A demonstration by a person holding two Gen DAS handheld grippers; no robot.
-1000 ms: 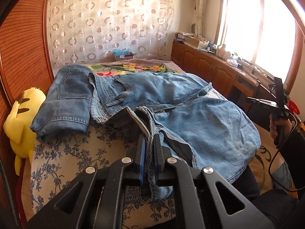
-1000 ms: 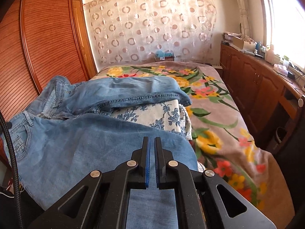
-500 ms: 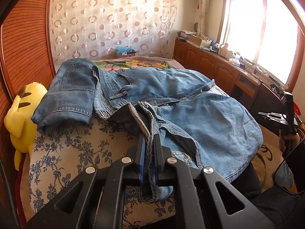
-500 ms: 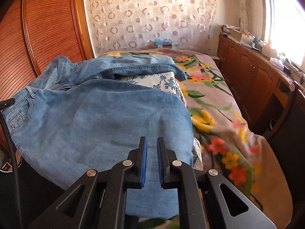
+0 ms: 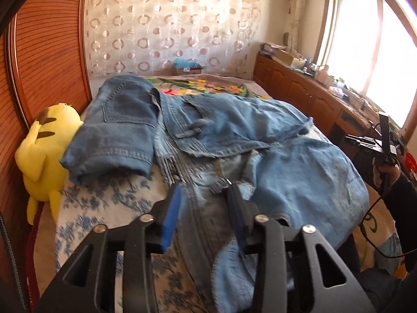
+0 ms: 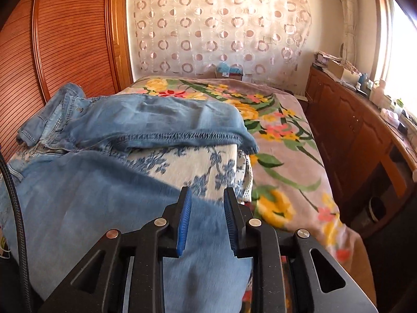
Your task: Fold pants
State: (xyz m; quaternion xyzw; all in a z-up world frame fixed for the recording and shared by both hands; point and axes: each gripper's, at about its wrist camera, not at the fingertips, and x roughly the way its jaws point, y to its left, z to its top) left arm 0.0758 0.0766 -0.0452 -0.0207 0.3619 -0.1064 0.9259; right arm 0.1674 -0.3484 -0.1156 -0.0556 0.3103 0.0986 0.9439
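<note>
Light blue denim pants point(image 5: 299, 172) lie spread over a blue-flowered white quilt point(image 5: 109, 203) on the bed. A second denim piece point(image 5: 117, 130) lies folded beyond them. My left gripper point(image 5: 206, 190) is open, its jaws straddling the waistband, which lies loose between them. My right gripper point(image 6: 207, 195) is open over the pants' leg point(image 6: 91, 195), whose cloth lies under and between the jaws, not clamped. The other denim piece point(image 6: 169, 122) lies across the quilt point(image 6: 198, 161) further back. The right gripper also shows in the left wrist view point(image 5: 383, 140), held in a hand.
A yellow plush toy point(image 5: 44, 146) leans against the wooden wardrobe point(image 5: 39, 65) at the left. A floral blanket point(image 6: 286, 140) covers the bed's right side. Wooden cabinets point(image 6: 359, 135) with clutter run under the window at the right. A patterned curtain point(image 6: 221, 26) hangs behind the bed.
Both grippers were shut on the denim a second ago; both have opened and let the cloth go. The pants now lie lower on the quilt.
</note>
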